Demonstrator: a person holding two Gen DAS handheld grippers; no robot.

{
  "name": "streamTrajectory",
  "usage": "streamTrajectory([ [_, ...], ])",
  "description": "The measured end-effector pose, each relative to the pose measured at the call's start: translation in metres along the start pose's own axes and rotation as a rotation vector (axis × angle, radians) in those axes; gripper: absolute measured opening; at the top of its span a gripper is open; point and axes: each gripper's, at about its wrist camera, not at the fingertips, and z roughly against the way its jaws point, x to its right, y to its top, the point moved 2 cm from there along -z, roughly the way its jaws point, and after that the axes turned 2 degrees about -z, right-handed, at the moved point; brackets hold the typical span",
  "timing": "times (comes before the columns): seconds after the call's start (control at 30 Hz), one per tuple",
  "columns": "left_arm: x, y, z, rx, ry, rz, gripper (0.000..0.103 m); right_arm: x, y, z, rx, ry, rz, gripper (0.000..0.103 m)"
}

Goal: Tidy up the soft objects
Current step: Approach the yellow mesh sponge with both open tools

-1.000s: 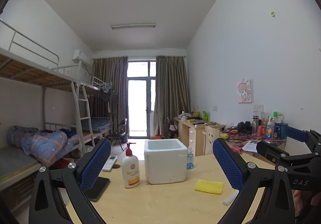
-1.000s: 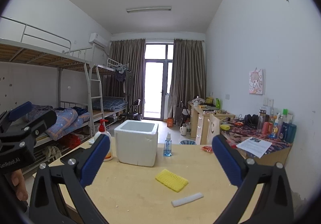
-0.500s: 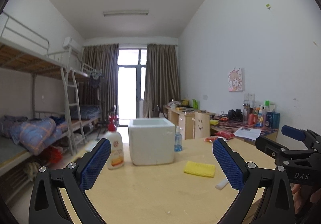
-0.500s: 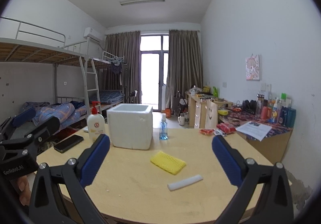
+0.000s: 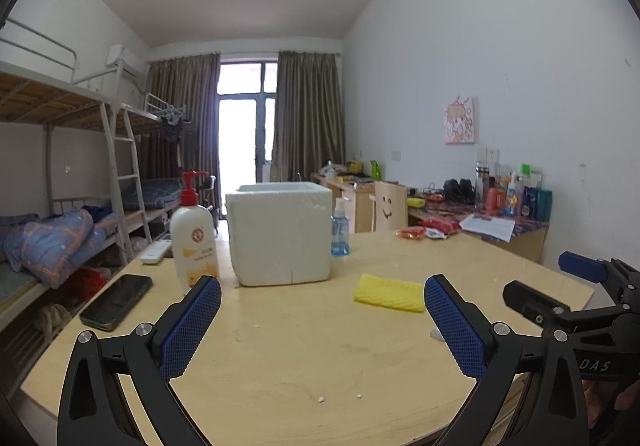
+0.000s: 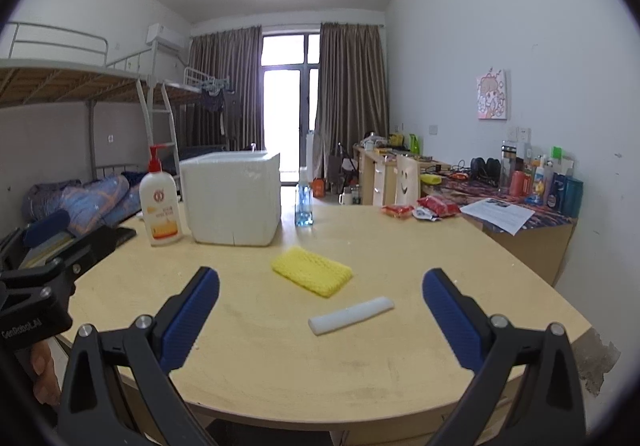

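A yellow foam net pad (image 5: 389, 292) (image 6: 313, 275) lies flat on the wooden table (image 5: 280, 366) (image 6: 420, 246), in front and to the right of a white foam box (image 5: 280, 232) (image 6: 232, 198). A short white foam stick (image 6: 351, 315) lies just nearer than the pad in the right wrist view; only its tip (image 5: 436, 335) shows in the left wrist view. My left gripper (image 5: 322, 326) hovers open over the near table edge, empty. My right gripper (image 6: 320, 320) is open too, with the stick seen between its fingers, farther off.
A lotion pump bottle (image 5: 195, 242) (image 6: 161, 202) stands left of the box, a blue spray bottle (image 5: 339, 226) (image 6: 304, 202) to its right. A phone (image 5: 117, 300) and a remote (image 5: 155, 250) lie at the left edge. Red snack packets (image 6: 438, 205) sit far right.
Both grippers have come down and closer to the table, so the box, pad and stick look larger and lower in view. Nothing on the table has moved.
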Motion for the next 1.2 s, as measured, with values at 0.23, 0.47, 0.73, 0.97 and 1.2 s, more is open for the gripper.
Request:
streamTrajectory([
  [0.23, -0.004, -0.008, -0.022, -0.059, -0.027, -0.016, 0.102, 0.009, -0.011, -0.017, -0.052, -0.028, -0.03, 0.103],
  [0.47, -0.007, -0.009, -0.044, -0.113, -0.051, -0.044, 0.102, 0.021, -0.02, -0.036, -0.108, -0.043, -0.069, 0.103],
  [0.73, -0.002, -0.001, -0.07, -0.161, -0.121, -0.098, 0.102, 0.029, -0.023, -0.05, -0.148, -0.059, -0.087, 0.103],
  [0.97, 0.008, 0.003, -0.097, -0.243, -0.243, -0.131, 0.102, 0.033, -0.027, -0.066, -0.183, -0.07, -0.101, 0.103],
  [1.2, 0.023, 0.006, -0.125, -0.284, -0.322, -0.172, 0.102, 0.045, -0.029, -0.073, -0.207, -0.102, -0.123, 0.103],
])
